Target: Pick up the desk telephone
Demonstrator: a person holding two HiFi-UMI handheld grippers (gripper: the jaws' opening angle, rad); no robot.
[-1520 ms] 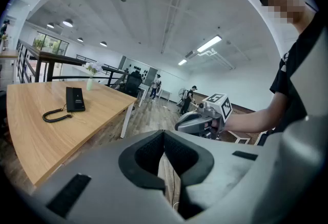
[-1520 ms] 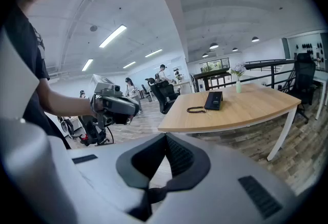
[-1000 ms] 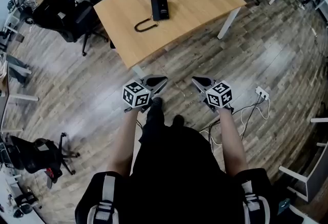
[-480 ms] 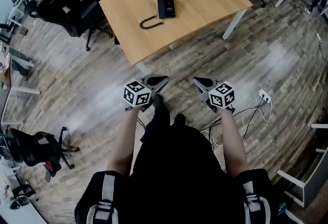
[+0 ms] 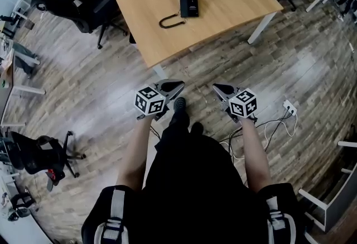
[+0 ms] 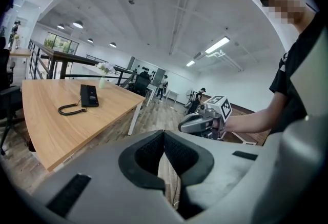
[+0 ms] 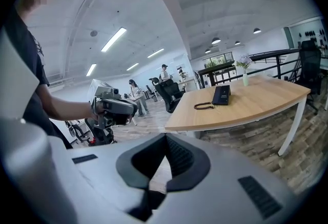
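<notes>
Wooden floor (image 5: 111,97) lies between me and the table (image 5: 234,3). The black telephone (image 5: 189,3) sits flat near the middle of the tabletop, well beyond my reach. A dark curved loop (image 5: 172,22) joined to it lies just beside it, on the side nearer me. Over the last second the table and telephone have slid to the right and a little toward the top of the head view, while both tongs have kept their places in front of my body. With my shoe (image 5: 179,104) showing between my arms, I judge that I am stepping and turning toward the table, so the approach is under way and no reach has begun. My left tongs (image 5: 179,86) and right tongs (image 5: 216,88) are both closed tight with nothing in them, and one will have to be spread before it can take the telephone. From above, the head view gives the whole layout and the stretch of bare floor I have yet to cross, but not the pads. The left gripper view shows those pads meeting on empty air. It also shows the table from the side, with the telephone low on it at the left, a small vase (image 6: 102,82) behind it, and my other tongs off to the right. The right gripper view shows its own pads together too, with the telephone up to the right and my left tongs at the left.
</notes>
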